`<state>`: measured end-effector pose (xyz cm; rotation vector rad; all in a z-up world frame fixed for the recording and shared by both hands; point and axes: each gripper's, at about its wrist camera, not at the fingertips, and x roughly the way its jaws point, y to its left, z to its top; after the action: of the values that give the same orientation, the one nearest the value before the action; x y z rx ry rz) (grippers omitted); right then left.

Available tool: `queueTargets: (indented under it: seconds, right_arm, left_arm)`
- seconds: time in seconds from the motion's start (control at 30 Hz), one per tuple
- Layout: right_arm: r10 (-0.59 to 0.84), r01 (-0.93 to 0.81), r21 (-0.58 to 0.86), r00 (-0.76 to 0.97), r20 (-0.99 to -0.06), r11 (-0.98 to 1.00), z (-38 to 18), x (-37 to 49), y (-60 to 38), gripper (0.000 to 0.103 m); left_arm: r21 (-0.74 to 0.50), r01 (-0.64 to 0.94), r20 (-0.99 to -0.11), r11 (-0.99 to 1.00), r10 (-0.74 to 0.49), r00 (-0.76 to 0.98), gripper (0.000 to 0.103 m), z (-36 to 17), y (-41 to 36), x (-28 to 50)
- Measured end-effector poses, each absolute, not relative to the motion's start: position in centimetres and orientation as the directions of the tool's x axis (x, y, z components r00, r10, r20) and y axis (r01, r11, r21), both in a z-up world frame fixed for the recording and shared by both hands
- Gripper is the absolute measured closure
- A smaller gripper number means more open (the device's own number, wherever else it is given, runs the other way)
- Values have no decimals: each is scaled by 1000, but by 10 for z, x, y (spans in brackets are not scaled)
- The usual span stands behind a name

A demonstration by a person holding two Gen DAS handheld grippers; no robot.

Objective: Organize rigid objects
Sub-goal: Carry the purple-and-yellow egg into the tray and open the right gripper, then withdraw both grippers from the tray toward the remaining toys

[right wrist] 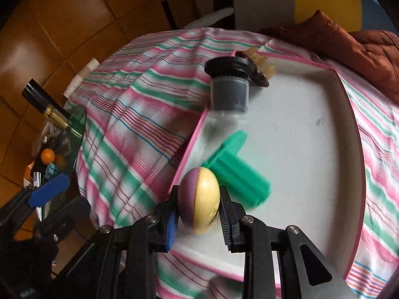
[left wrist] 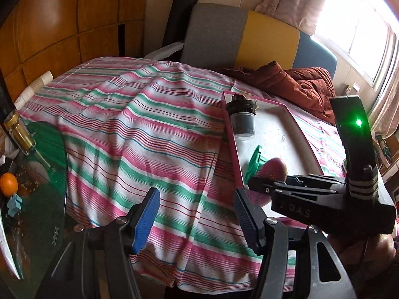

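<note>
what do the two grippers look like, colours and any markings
Both are black metal linkage frames with silver pivot bolts. The left gripper has ribbed blue pads on its fingers; so does the right gripper. Seen from the left wrist, the right unit's black body carries faint pale lettering, a striped grey-and-black strap and a curved black upright with a green light.

Striped cloth (left wrist: pixel 139 134) – pink, green and white – covers the bed, rumpled. Rust-red quilt (left wrist: pixel 309 84) bunched at the far right, against a grey, yellow and blue headboard (left wrist: pixel 251 35). Glass table (left wrist: pixel 47 154) at left – edge tucked beside the cloth. On it: gold-capped bottle (left wrist: pixel 18 134), orange (left wrist: pixel 8 184) nearer, small blue block (left wrist: pixel 14 205) just beside the orange. Stack of paper cups (left wrist: pixel 37 84) lying on its side at the far left. Wood-panelled wall (left wrist: pixel 69 20) behind. Bright window (left wrist: pixel 359 25) with curtain at far right.
</note>
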<state>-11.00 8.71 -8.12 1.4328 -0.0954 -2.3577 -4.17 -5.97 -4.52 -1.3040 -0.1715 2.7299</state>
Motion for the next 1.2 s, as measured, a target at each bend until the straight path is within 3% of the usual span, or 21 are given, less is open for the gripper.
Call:
queueTargets:
  seconds: [0.1, 0.23, 0.53, 1.2]
  right_arm:
    - [-340, 269, 240, -434, -835, -933, -77, -113, 89, 69]
    - [-350, 238, 266, -462, -815, -934, -68, -115, 97, 45]
    - [-361, 223, 285, -504, -785, -932, -50, -107, 110, 44]
    - [-288, 222, 189, -614, -735, -956, -30, -65, 124, 39]
  left_arm:
    - [-149, -52, -768, -987, 149, -624, 41, -46, -60, -42]
    - [-158, -52, -766, -986, 155, -624, 41, -45, -62, -42]
    - [-148, -52, -754, -988, 146, -641, 41, -38, -62, -39]
    - [-101, -86, -736, -991, 133, -663, 41, -25, -48, -25]
